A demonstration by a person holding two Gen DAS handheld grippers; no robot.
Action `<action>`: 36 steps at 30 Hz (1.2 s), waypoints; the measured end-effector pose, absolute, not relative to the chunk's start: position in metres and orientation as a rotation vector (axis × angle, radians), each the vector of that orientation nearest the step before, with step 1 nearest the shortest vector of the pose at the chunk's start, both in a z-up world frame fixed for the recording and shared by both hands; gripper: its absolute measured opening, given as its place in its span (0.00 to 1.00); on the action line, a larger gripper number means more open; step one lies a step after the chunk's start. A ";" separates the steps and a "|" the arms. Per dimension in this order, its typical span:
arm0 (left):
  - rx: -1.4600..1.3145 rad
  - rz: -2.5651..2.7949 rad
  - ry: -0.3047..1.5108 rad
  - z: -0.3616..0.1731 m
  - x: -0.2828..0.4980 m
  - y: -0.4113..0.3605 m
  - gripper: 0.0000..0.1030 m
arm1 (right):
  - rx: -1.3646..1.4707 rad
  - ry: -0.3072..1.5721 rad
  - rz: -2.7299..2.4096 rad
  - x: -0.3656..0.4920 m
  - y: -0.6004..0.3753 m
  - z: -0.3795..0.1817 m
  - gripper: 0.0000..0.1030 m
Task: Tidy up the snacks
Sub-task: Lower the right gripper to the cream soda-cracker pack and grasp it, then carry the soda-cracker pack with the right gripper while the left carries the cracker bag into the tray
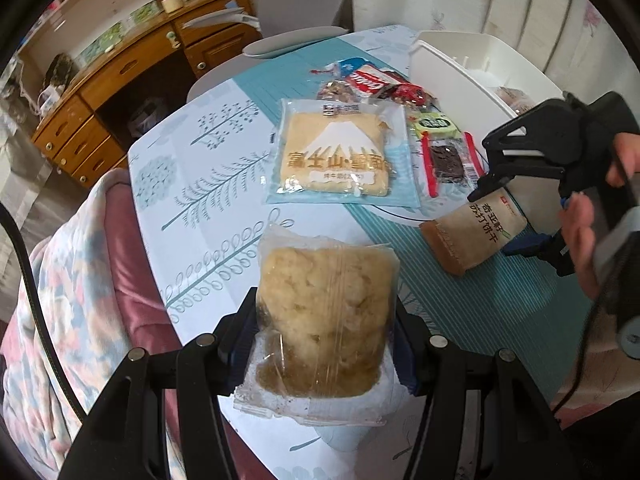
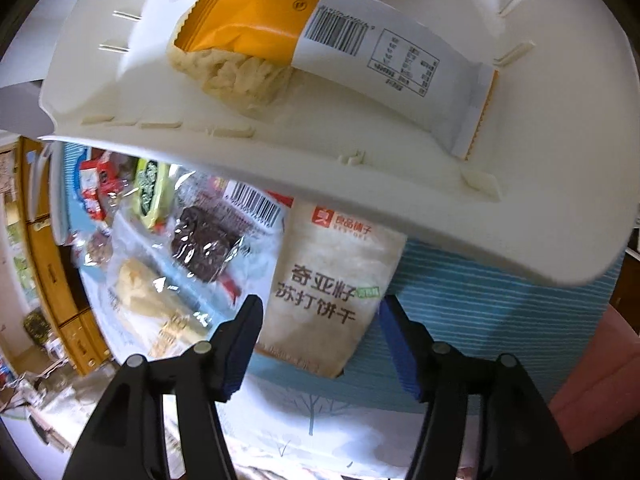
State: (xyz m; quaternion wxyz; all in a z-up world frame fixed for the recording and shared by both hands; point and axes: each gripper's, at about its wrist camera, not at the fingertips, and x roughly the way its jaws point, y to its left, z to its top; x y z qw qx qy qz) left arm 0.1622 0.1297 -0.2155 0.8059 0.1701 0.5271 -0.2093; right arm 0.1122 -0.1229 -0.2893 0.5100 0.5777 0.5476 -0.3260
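Note:
My left gripper (image 1: 326,304) is shut on a pale crumbly pastry in clear wrap (image 1: 324,272), held above the table edge. My right gripper (image 2: 320,304) points down over a beige cracker pack (image 2: 328,288) lying by the white basket (image 2: 400,208). Its jaws are open: the pack sits between them, with a gap showing at the right pad. In the left wrist view the same right gripper (image 1: 494,220) straddles the cracker pack (image 1: 476,236), with a hand (image 1: 580,232) behind it. An orange-and-white snack pack (image 2: 320,40) lies in the basket.
A Fuji-print bread pack (image 1: 340,156), a dark brownie bar (image 1: 448,160), a green pack (image 1: 436,124) and red packs (image 1: 380,84) lie on the tree-patterned tablecloth (image 1: 208,200). The basket (image 1: 448,60) stands at the far right. A floral blanket (image 1: 80,280) drapes left; a wooden desk (image 1: 120,80) stands beyond.

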 end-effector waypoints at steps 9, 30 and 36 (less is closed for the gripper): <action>0.298 -0.371 1.128 -0.206 0.169 0.156 0.55 | 1.214 1.416 -0.890 0.143 -0.110 -0.292 0.70; 0.149 -0.209 1.136 -0.173 0.162 0.184 0.55 | 1.104 1.606 -0.722 0.137 -0.063 -0.297 0.60; 0.103 -0.159 1.169 -0.164 0.156 0.174 0.55 | 1.159 1.706 -0.560 0.115 -0.046 -0.300 0.60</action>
